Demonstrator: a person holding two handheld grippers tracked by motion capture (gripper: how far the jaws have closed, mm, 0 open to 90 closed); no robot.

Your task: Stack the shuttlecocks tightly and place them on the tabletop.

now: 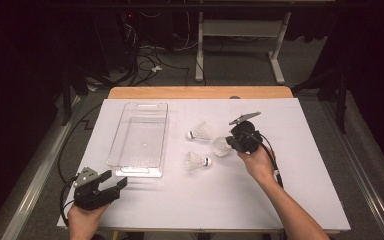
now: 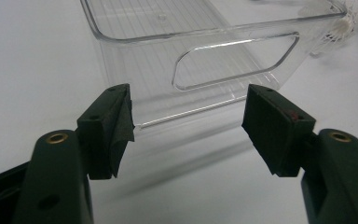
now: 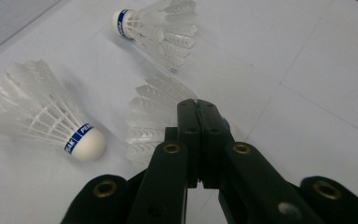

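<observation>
Three white feather shuttlecocks lie on the white table right of a clear plastic tray (image 1: 130, 167). My right gripper (image 1: 230, 142) is at the middle shuttlecock (image 1: 221, 146), its jaws pressed together. In the right gripper view the closed tips (image 3: 196, 103) sit on that shuttlecock's skirt (image 3: 151, 123) near the cork, with the feathers fanning out to the left. Another shuttlecock (image 3: 42, 116) lies at the left and a third (image 3: 158, 25) farther off. My left gripper (image 1: 114, 179) rests open at the table's near left, nothing between its jaws (image 2: 189, 121), facing the tray's handle end (image 2: 233, 60).
The other two shuttlecocks (image 1: 200, 132) (image 1: 197, 161) lie between the tray and my right hand. One shuttlecock (image 2: 342, 28) shows behind the tray's corner. The tray holds nothing. Table legs and cables stand on the floor beyond the far edge.
</observation>
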